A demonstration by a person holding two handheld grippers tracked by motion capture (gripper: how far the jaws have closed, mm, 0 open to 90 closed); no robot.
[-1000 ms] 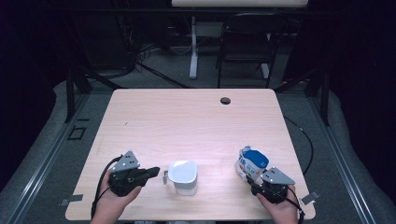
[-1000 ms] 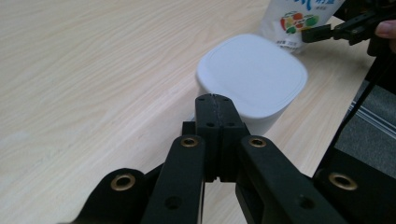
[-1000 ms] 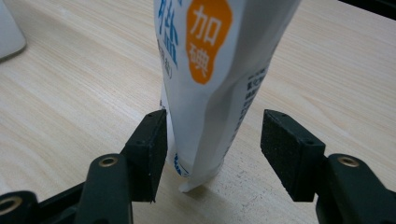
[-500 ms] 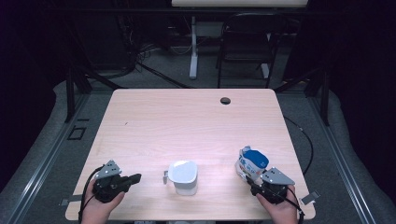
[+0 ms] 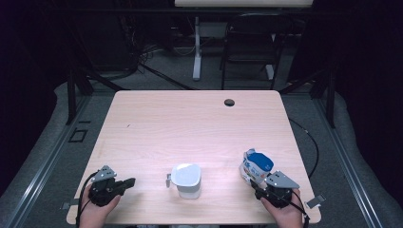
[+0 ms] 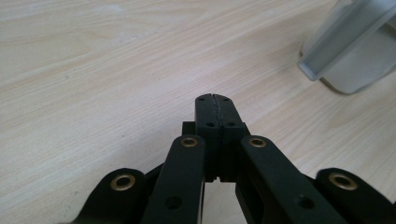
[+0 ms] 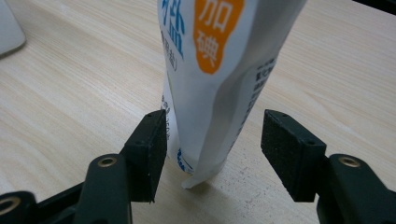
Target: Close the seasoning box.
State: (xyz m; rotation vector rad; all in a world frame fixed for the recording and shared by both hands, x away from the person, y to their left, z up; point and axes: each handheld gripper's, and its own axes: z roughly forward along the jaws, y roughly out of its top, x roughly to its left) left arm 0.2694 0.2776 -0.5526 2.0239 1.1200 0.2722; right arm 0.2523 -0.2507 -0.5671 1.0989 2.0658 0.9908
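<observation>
While the left tool [image 5: 127, 182] rests low at the near left of the bench [image 5: 190, 123], we read its jaws as fully closed on nothing. We place the white container [image 5: 186, 179] between the two tools, near the front edge, apart from both. At the right, the pouch [image 5: 255, 166] stands upright just ahead of the right tool [image 5: 256, 186], whose jaws stand wide on either side of the pouch base.

We judge the work to be at an early stage: the pouch is bracketed but not yet gripped, and the container stands untouched. What remains, in our estimate, is to close on the pouch, lift it and bring it to the container.

From the high view we obtain the overall layout and the spacing of the three items. The left gripper view adds the seam between the two pads [image 6: 207, 116], confirming closure, and puts the container [image 6: 355, 51] at the upper right. The right gripper view shows a clear gap between the right-hand pad [image 7: 289, 149] and the pouch [image 7: 219, 84], while the other pad lies very close to it; contact there we cannot confirm.
</observation>
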